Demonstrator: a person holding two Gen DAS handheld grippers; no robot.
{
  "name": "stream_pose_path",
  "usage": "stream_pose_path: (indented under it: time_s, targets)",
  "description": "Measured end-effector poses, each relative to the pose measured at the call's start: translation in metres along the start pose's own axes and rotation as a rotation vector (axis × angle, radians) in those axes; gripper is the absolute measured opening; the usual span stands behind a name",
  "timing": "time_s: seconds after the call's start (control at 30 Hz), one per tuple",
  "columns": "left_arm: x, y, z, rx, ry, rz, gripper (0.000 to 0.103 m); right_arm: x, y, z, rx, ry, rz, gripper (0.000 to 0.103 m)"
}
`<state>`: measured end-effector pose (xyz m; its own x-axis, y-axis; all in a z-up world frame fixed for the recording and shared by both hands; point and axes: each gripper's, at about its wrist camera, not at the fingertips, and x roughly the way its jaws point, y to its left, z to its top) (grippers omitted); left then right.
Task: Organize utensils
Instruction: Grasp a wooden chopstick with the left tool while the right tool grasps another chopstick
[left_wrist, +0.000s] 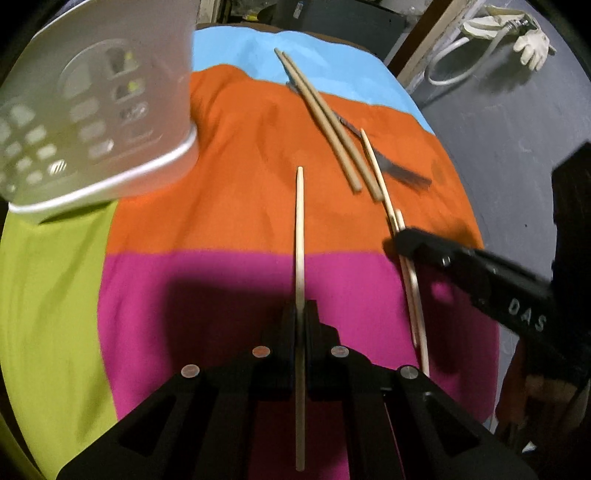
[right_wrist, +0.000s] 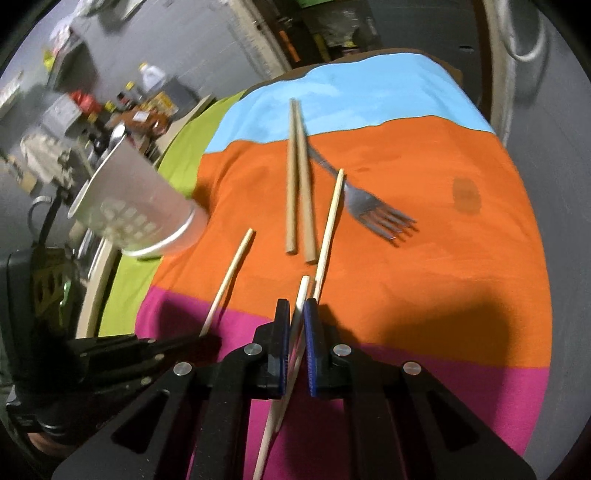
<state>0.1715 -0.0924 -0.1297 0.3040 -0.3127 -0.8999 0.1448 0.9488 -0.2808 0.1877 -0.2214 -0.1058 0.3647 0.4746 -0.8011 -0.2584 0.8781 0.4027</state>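
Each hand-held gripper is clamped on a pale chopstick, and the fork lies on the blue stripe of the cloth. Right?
Not quite. The fork has its head on the orange stripe, as the right wrist view shows. The left hand-held gripper and right hand-held gripper each do clamp a pale chopstick.

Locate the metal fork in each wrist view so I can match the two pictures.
Left wrist: fork upper right on the orange band, partly under the darker chopstick pair.
Right wrist: fork right of centre on orange, tines pointing lower right.
Shared landmark: the perforated metal holder, left in both.
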Motion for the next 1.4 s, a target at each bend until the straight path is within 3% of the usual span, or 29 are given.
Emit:
stream_pose_path:
  time_s: [0.27, 0.77, 0.9, 1.03, 1.23, 1.4]
  targets:
    - [-0.003, 0.014, 0.007, -0.027, 0.029, -0.054, 0.004, 0.011, 0.007, -0.007, -0.027, 0.081, 0.014, 0.007]
    - [0.01, 0.018, 0.043, 0.054, 0.078, -0.028, 0.006, 0.023, 0.014, -0.003, 0.038, 0.164, -0.06, 0.006]
    - [0.012, 0.017, 0.043, 0.073, 0.087, -0.011, 0.003, 0.02, 0.015, -0.006, 0.058, 0.134, -0.065, 0.004]
    - [0.006, 0.018, 0.041, 0.068, 0.057, -0.032, 0.002, 0.002, 0.016, -0.008, 0.098, 0.048, -0.014, 0.004]
    - [-0.036, 0.025, 0.03, 0.052, -0.094, -0.058, 0.002, -0.032, 0.044, -0.001, -0.007, -0.124, -0.032, 0.003]
    - [-0.033, 0.026, 0.026, 0.043, -0.06, -0.03, 0.002, -0.018, 0.047, 0.0, -0.016, -0.042, -0.105, 0.005]
